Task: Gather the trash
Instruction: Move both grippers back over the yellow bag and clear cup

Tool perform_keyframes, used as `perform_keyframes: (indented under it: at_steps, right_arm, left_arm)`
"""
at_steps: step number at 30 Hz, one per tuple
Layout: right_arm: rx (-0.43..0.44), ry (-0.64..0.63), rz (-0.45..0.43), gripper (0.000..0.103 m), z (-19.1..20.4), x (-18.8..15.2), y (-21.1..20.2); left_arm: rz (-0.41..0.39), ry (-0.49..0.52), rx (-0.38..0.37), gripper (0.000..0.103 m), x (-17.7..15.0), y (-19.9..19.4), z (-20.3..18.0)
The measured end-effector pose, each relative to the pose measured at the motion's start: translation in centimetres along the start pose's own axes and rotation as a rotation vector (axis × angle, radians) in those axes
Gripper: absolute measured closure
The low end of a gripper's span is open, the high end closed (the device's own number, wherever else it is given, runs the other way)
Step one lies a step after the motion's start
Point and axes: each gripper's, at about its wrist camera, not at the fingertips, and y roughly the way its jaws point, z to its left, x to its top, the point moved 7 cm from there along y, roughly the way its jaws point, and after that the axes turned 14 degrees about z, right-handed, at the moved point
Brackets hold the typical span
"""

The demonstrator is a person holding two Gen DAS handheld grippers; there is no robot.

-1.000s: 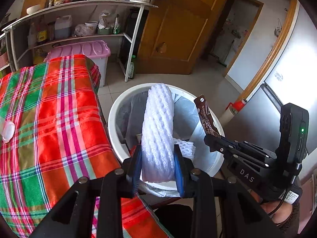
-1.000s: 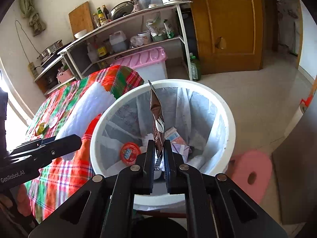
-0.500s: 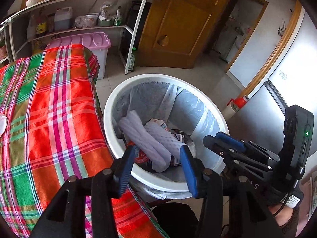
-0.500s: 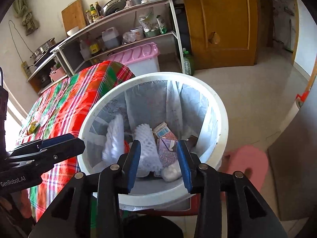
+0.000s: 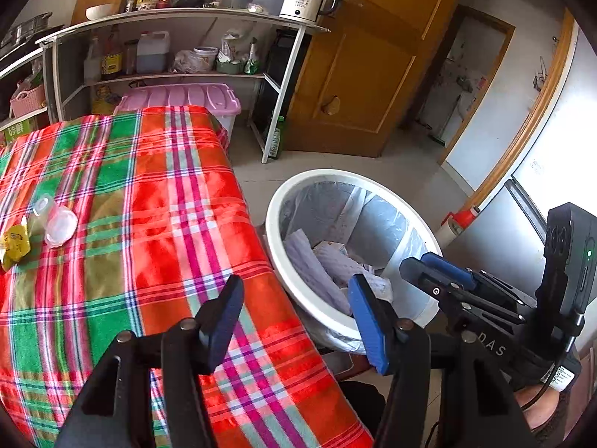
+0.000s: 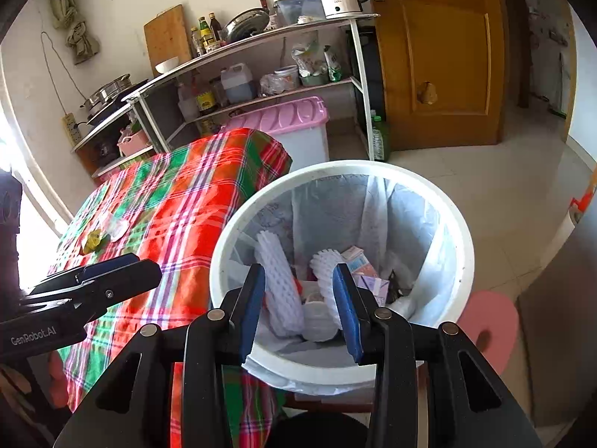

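A white bin (image 5: 276, 231) with a clear liner stands beside the plaid-clothed table (image 5: 149, 224). White foam nets (image 5: 313, 272) and cartons lie inside it. My left gripper (image 5: 294, 310) hovers over the table's edge next to the bin, its jaws opening with nothing between them. My right gripper (image 6: 298, 287) stands open above the bin's near rim (image 6: 462, 261), empty, with a foam net (image 6: 280, 280) below it. On the table's far side lie a clear plastic cup (image 5: 56, 220) and a yellow wrapper (image 5: 15, 246).
A metal shelf rack (image 6: 261, 89) with bottles and a kettle stands behind the table. A pink-lidded box (image 5: 179, 97) sits under it. A wooden door (image 6: 440, 56) is at the back, and a pink stool (image 6: 488, 332) is to the right of the bin.
The left gripper let go of the foam net and the right let go of the brown wrapper; both fell into the bin. The left gripper has swung left, over the table's edge.
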Motion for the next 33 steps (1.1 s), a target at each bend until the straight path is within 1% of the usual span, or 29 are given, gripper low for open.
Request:
perform_keyframes:
  at_steps: [4,10,17,19,24,29,33]
  right_arm:
    - [0.011,-0.022,-0.011,0.063,1.9,0.2,-0.3]
    - [0.037,-0.057,-0.022,0.061,5.1,0.5,-0.2]
    - [0.071,-0.12,-0.008,0.059,9.4,0.9,1.1]
    - [0.079,-0.138,-0.006,0.059,10.7,1.0,1.4]
    - [0.111,-0.18,0.003,0.055,13.6,1.3,2.4]
    - [0.142,-0.218,0.013,0.054,16.8,1.8,3.5]
    - [0.152,-0.256,0.022,0.052,19.2,2.6,4.7]
  left_arm:
    - [-0.031,-0.035,0.017,0.04,-0.5,-1.6,2.1]
    - [-0.076,-0.086,0.071,0.038,-1.6,-3.9,5.8]
    - [-0.123,-0.17,0.135,0.037,-2.8,-6.7,11.0]
    - [-0.135,-0.201,0.14,0.037,-3.1,-7.4,12.6]
    - [-0.156,-0.288,0.162,0.037,-4.4,-8.9,16.7]
    - [-0.173,-0.345,0.19,0.036,-5.2,-10.2,20.3]
    - [-0.159,-0.385,0.189,0.033,-5.0,-9.9,22.9]
